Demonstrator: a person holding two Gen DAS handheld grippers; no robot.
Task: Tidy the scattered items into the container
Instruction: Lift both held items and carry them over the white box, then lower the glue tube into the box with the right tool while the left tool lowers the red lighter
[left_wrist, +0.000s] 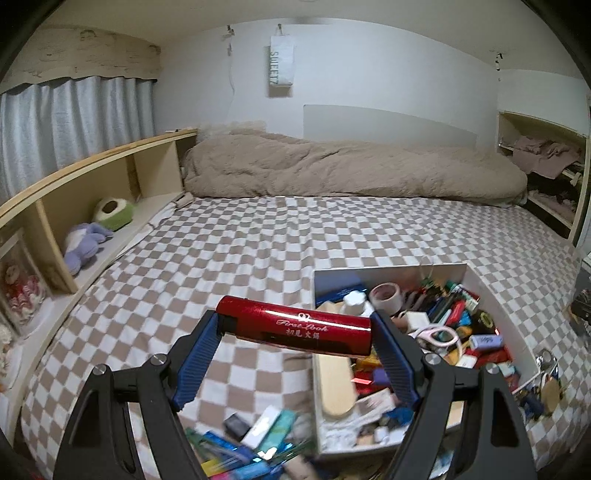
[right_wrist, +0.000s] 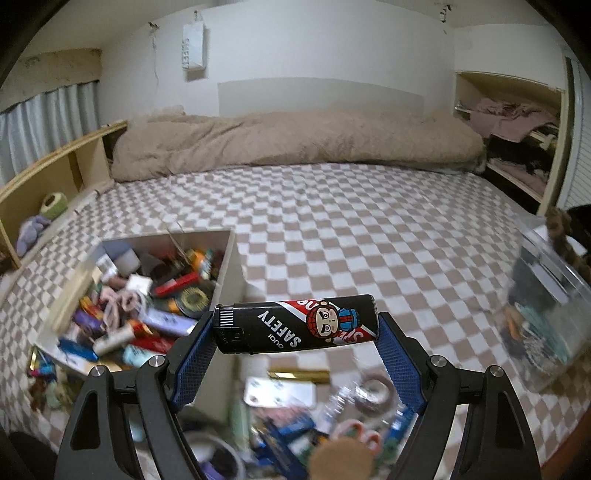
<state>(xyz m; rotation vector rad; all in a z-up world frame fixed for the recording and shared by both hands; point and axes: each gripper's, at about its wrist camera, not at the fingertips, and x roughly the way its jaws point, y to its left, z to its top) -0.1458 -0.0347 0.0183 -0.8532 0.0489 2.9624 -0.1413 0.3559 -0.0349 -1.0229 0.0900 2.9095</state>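
The left gripper (left_wrist: 295, 328) holds a red lighter (left_wrist: 295, 325) crosswise between its blue pads (left_wrist: 201, 354), one end against each pad, so the jaws stand fairly wide and are clamped on the lighter's length. The lighter hangs above the checked bed sheet (left_wrist: 240, 240), with its right end over the near left corner of the box (left_wrist: 495, 295). That white box lies on the sheet to the right of the gripper and is crammed with small things: a tape roll (left_wrist: 386, 295), pink scissors (left_wrist: 439, 336), pens and packets. A flat wooden piece (left_wrist: 334, 384) leans inside its left wall. More loose items (left_wrist: 251, 439), blurred, lie on the sheet just under the gripper, near the bottom edge.

The right gripper (right_wrist: 295, 328) likewise holds a black lighter (right_wrist: 295, 325) crosswise, end to end between its pads (right_wrist: 194, 358), jaws wide and pressed on it. This lighter bears a cartoon figure and the word SAFETY. It hangs just right of the box (right_wrist: 232, 258), which in this view lies to the left and slightly farther off. Below it a blurred heap (right_wrist: 295, 417) of loose things lies on the sheet, among them a tape roll (right_wrist: 373, 391). A clear tub (right_wrist: 550, 295) stands at the right edge.

A beige duvet (left_wrist: 332, 166) lies across the far end of the bed, and a wooden shelf (left_wrist: 92, 177) with soft toys runs along the left.
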